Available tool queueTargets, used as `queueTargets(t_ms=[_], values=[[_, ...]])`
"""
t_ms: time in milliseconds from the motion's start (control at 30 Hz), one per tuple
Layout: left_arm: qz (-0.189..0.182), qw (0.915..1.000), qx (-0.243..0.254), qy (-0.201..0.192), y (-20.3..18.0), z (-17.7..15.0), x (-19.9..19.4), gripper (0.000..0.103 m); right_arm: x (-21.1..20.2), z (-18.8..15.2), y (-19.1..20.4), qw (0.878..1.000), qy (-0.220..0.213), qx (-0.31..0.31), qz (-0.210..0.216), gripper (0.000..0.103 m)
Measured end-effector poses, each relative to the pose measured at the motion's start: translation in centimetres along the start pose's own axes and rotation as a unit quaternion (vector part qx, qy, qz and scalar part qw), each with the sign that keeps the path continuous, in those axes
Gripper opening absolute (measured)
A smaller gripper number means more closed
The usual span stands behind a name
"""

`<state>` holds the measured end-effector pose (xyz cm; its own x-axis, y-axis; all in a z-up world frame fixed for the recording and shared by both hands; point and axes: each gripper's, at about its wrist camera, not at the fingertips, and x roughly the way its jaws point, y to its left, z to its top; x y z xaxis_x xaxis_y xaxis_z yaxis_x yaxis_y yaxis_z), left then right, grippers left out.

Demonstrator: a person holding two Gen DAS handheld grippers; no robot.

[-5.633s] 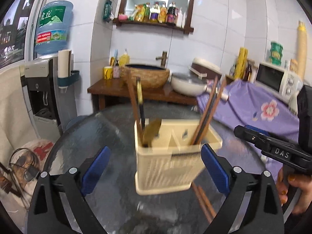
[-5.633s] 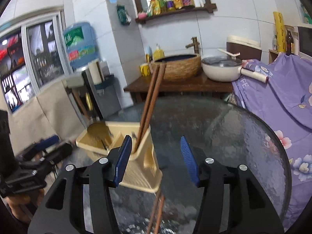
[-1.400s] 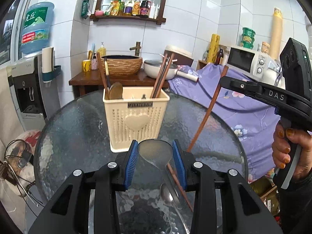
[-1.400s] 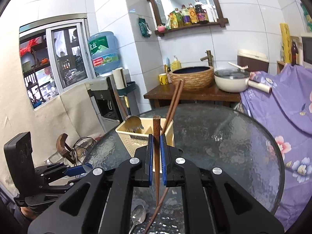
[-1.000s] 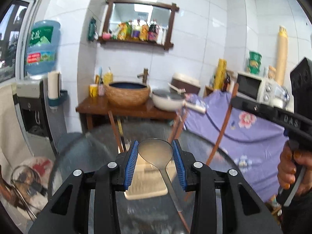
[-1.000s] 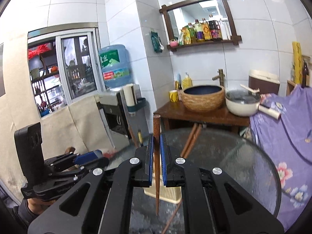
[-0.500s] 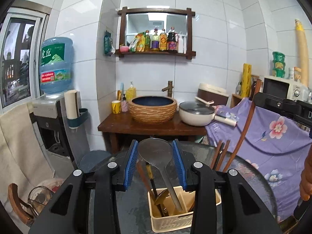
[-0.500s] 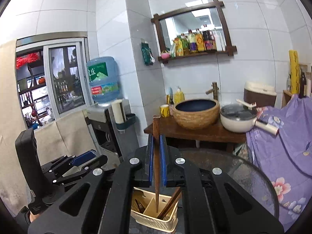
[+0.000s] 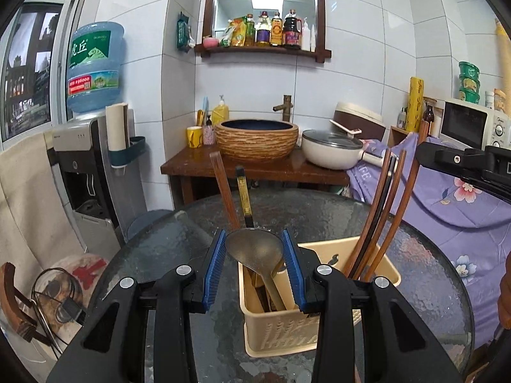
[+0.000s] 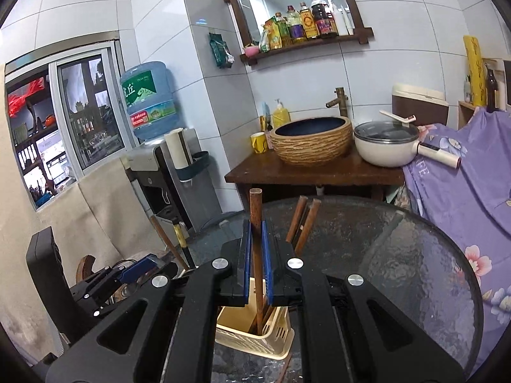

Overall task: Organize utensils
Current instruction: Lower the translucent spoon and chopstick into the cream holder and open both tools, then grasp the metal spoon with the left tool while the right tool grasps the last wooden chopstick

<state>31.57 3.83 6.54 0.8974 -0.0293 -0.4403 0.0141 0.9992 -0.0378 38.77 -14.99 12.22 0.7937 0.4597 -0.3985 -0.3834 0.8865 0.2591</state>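
Left gripper (image 9: pixel 252 257) clamps metal spoon (image 9: pixel 255 250); right gripper (image 10: pixel 256 263) pinches wooden chopstick (image 10: pixel 256 223).
Both utensils enter slotted beige plastic caddy (image 9: pixel 281 332); jug label (image 9: pixel 91 48) reads "虎丘".

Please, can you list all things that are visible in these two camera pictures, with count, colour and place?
utensil basket: one, cream, on the table
glass table: one, round, dark, in front
spoon: one, metal, in the left gripper, handle down in the basket
chopstick: one, brown, in the right gripper, tip in the basket
standing chopsticks: several, brown, right compartment
basin: one, woven brown, on the wooden stand
pot: one, white, beside the basin
water bottle: one, blue, on the dispenser
left gripper: black, blue pads
right gripper: black, blue pads
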Motion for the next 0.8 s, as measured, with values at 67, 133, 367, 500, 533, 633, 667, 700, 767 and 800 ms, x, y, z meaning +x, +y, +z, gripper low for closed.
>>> queueTargets(t_ms=[67,133,367,500,533,633,667,700,767,800], values=[[-0.001,1.0,0.0,0.006,0.0,-0.3,0.3,0.035,0.3,-0.4,-0.1,1.0,0.005,0.0,-0.001,0.008],[0.0,0.9999,0.003,0.01,-0.2,-0.7,0.6,0.035,0.4,-0.7,-0.2,1.0,0.004,0.001,-0.003,0.008],[0.001,0.9997,0.01,0.022,-0.7,-1.5,1.2,0.035,0.7,-1.1,-0.7,1.0,0.009,0.012,-0.008,0.008],[0.0,0.9996,0.015,0.025,-1.0,-1.7,1.3,0.036,0.6,-1.5,-0.9,1.0,0.008,0.01,-0.014,0.008],[0.0,0.9995,0.018,0.025,-1.2,-1.7,1.3,0.036,0.5,-1.5,-1.0,1.0,0.005,0.012,-0.013,0.008],[0.004,0.9995,0.027,0.017,-1.4,-1.8,0.8,0.054,-0.1,-1.9,-0.8,1.0,-0.001,0.007,-0.017,0.008],[0.007,0.9996,0.027,0.009,-1.4,-1.9,0.4,0.067,-0.3,-2.1,-0.8,1.0,-0.002,0.003,-0.021,0.01],[0.01,0.9996,0.026,0.002,-1.4,-1.9,0.0,0.077,-0.6,-2.4,-0.7,1.0,-0.004,-0.003,-0.025,0.014],[0.014,0.9996,0.023,-0.013,-1.4,-2.1,-1.1,0.084,-1.1,-3.1,-0.7,0.999,-0.007,-0.008,-0.031,0.06],[0.01,0.9995,0.024,-0.021,-1.4,-2.4,-2.0,0.088,-1.5,-3.7,-0.8,0.999,-0.011,-0.012,-0.036,0.068]])
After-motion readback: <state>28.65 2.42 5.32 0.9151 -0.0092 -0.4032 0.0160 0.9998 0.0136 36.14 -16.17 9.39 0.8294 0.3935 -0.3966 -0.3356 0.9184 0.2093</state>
